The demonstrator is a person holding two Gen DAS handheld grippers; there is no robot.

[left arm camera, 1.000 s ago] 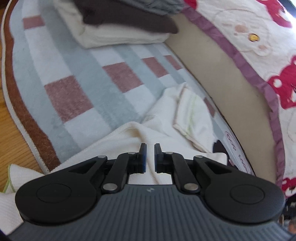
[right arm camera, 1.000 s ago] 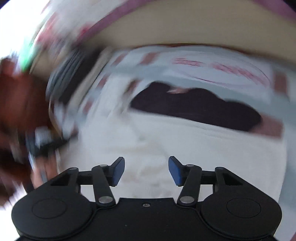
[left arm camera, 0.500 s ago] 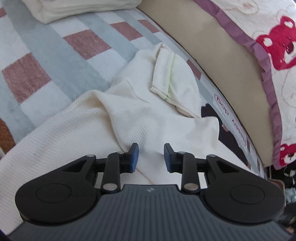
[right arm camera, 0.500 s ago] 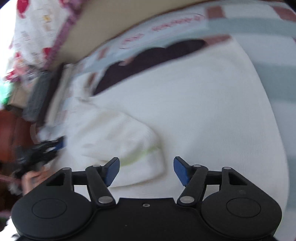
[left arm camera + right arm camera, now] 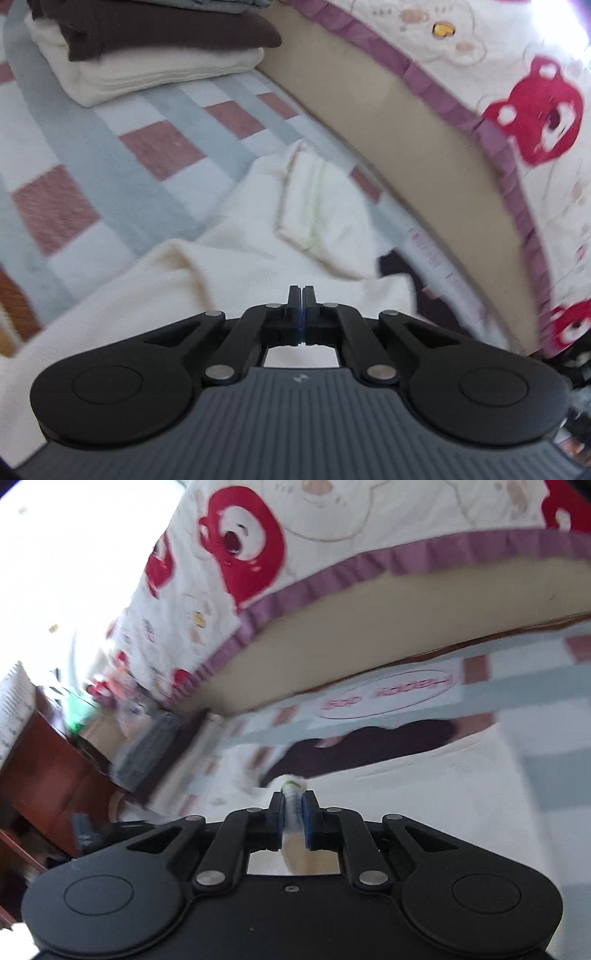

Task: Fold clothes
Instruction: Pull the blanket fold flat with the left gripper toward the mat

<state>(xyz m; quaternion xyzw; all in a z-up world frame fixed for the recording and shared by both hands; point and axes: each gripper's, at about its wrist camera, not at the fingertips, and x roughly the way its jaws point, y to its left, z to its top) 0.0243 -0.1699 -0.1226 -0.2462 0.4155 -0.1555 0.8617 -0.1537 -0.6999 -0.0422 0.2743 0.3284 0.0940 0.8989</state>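
Bed: a mattress side (image 5: 417, 155) with a purple-frilled, red-bear quilt (image 5: 517, 92) ran from 12 to 4 o'clock in the left wrist view.
Checked blanket (image 5: 155, 147): grey, white and dusty-red squares covered the floor and lay under all the clothes.
Cream garment (image 5: 229, 266): the task's piece, a waffle-knit top, sprawled rumpled across the blanket from 9 o'clock to centre; its green-stitched cuff (image 5: 314, 199) lay folded over at about 1 o'clock of the left fingers.
Folded stack (image 5: 155, 55): cream, dark brown and grey pieces sat piled at 11 o'clock, well apart from the garment.
Dark garment (image 5: 369, 742): it lay beyond the cream knit, near the blanket's printed oval, at 12 o'clock in the right wrist view.
Left gripper (image 5: 300, 295): jaws pressed fully together just above the knit; whether any cloth was pinched, I cannot tell.
Right gripper (image 5: 293, 805): jaws nearly closed, clamping a bunched cream edge with green stitching.
Step in hand, judged: gathering edges for a fold.
Doing it well: keep both pinches on matching edges, lift enough to clear the blanket, draw the cloth taut before laying it over, and avoid dragging the dark garment along.
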